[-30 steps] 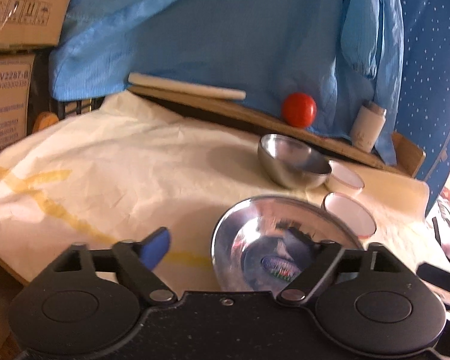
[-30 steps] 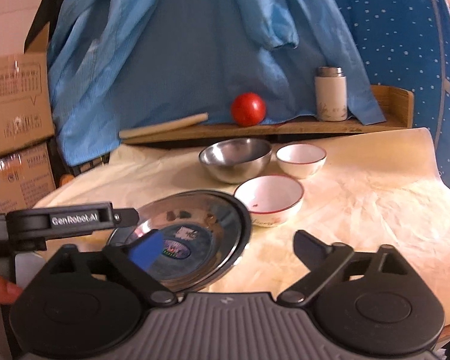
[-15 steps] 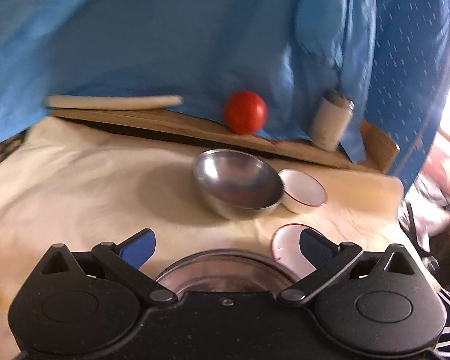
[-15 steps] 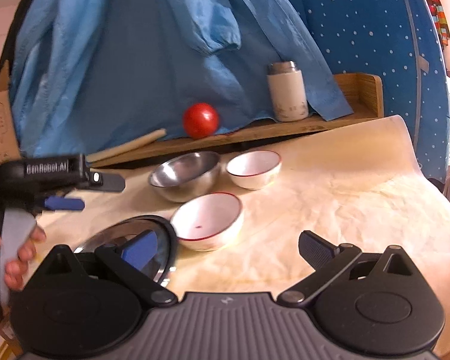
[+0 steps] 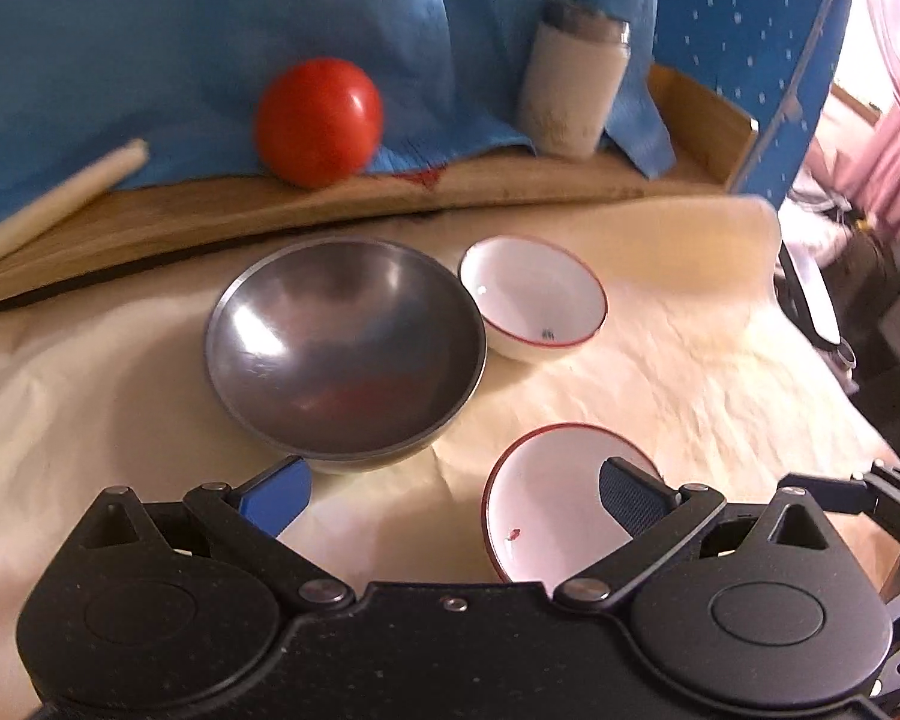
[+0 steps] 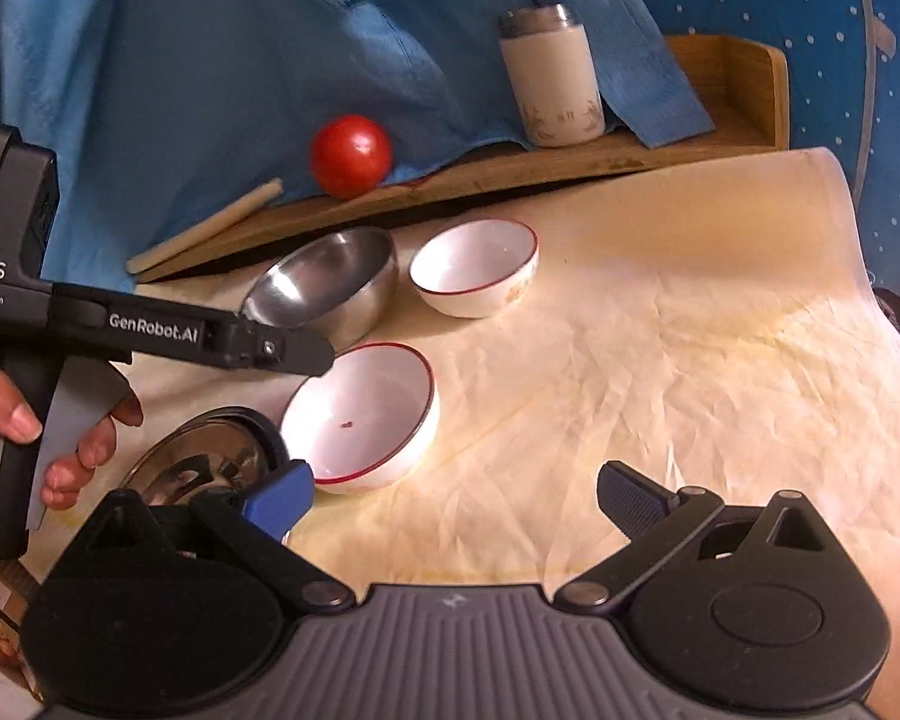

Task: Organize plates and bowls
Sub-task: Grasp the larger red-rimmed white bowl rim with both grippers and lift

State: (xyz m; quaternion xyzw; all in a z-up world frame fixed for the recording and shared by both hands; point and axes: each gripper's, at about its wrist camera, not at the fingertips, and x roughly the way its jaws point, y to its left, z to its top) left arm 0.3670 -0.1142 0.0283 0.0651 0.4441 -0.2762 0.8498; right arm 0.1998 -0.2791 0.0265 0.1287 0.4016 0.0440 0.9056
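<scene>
L gripper [image 5: 453, 495] jaws wide, just opened, empty; R gripper [image 6: 456, 498] spread, empty. Steel bowl [image 5: 345, 345] touches far white bowl [image 5: 534, 300]; tomato [image 5: 318, 120], canister [image 5: 573, 90] on shelf behind.

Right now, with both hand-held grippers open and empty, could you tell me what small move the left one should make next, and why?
Probably ease the left hand-held gripper forward onto the near white bowl: its right finger is over that bowl, which sits apart from the far white bowl, its likely stacking partner.

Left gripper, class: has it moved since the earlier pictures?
Yes. The left gripper has advanced from the steel plate toward the steel bowl.
</scene>
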